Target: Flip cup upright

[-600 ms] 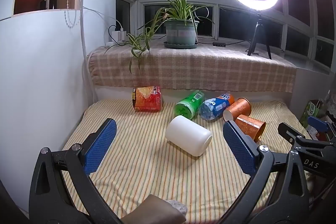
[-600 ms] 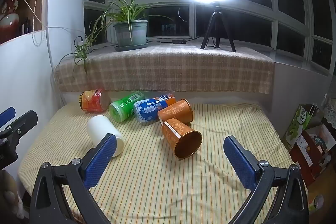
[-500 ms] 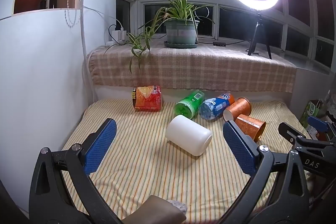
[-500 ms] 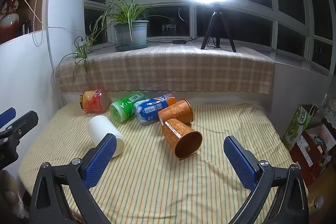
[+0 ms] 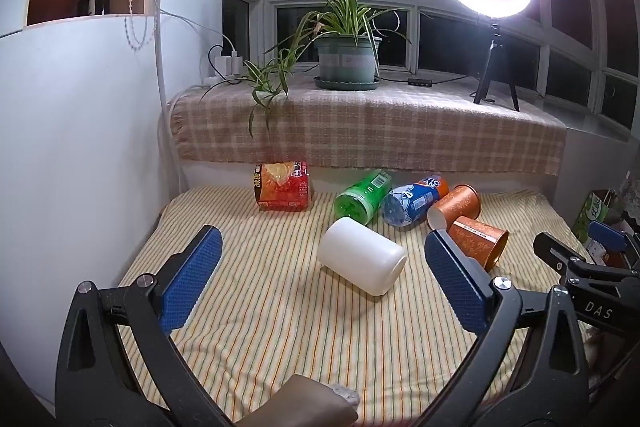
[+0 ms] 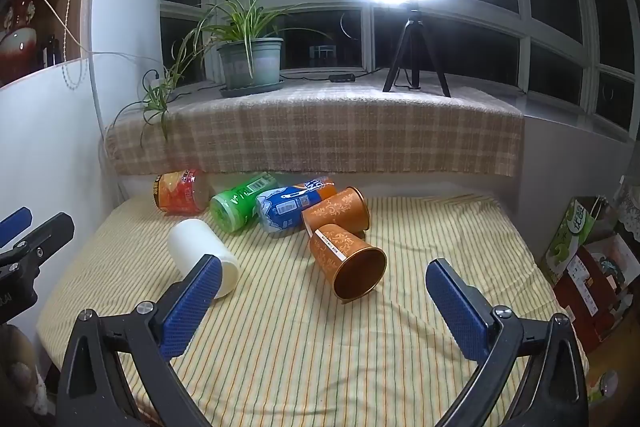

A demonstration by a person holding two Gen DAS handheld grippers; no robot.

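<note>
A white cup (image 5: pixel 362 261) lies on its side on the striped cloth; it also shows in the right wrist view (image 6: pixel 202 257). Two orange patterned cups lie on their sides: the nearer one (image 6: pixel 347 263) has its open mouth toward me, the farther one (image 6: pixel 335 209) lies behind it. Both show in the left wrist view, near (image 5: pixel 478 241) and far (image 5: pixel 454 205). My left gripper (image 5: pixel 324 283) is open and empty, in front of the white cup. My right gripper (image 6: pixel 324 307) is open and empty, in front of the nearer orange cup.
A red snack can (image 5: pixel 283 186), a green can (image 5: pixel 362 196) and a blue bottle (image 5: pixel 414 202) lie along the back. A potted plant (image 5: pixel 346 61) and ring light tripod (image 5: pixel 494 67) stand on the sill. A white wall (image 5: pixel 80 147) is on the left; boxes (image 6: pixel 580 247) on the right.
</note>
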